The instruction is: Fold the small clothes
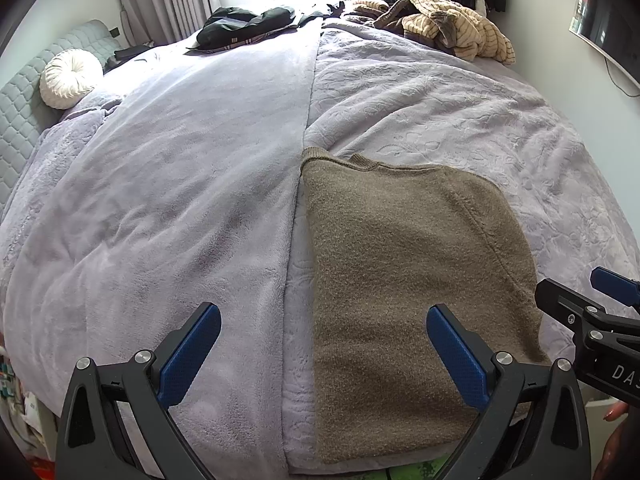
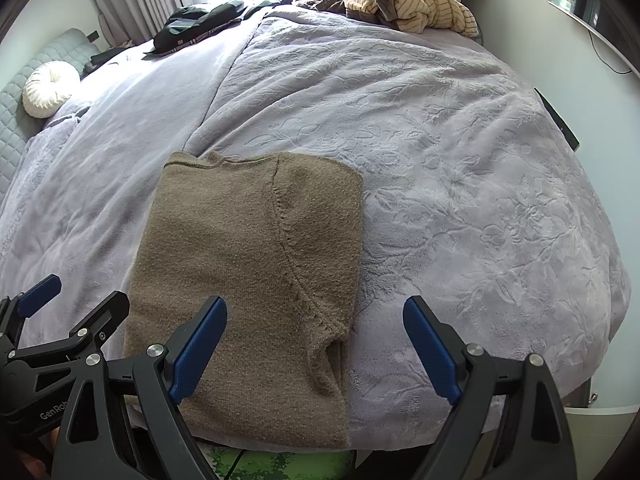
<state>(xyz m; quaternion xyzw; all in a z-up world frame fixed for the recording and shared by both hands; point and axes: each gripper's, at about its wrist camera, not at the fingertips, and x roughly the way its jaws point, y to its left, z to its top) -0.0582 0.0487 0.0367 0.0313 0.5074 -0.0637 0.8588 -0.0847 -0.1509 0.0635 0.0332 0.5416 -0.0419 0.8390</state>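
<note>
Lying folded on bed (image 1: 200, 184), brown sweater (image 2: 248, 280) beneath left gripper (image 1: 323, 350) and right gripper (image 2: 315, 346); jaws apart, empty.

A folded sweater (image 2: 248, 280) lies flat on the near part of the bed (image 2: 460, 184), its near edge at the bed's front edge. The left tongs (image 1: 323, 350) hang over the sweater's left edge, one finger above the bedding, the other above the knit. The right tongs (image 2: 315, 346) hang over its right edge, just beside the left ones. Far behind, at the bed's back right corner, sits a heap of clothes (image 2: 408, 4); a jacket (image 2: 192, 24) lies at the back, left of the heap. A round cushion (image 2: 50, 86) rests at the far left against the headboard (image 2: 16, 120).
</note>
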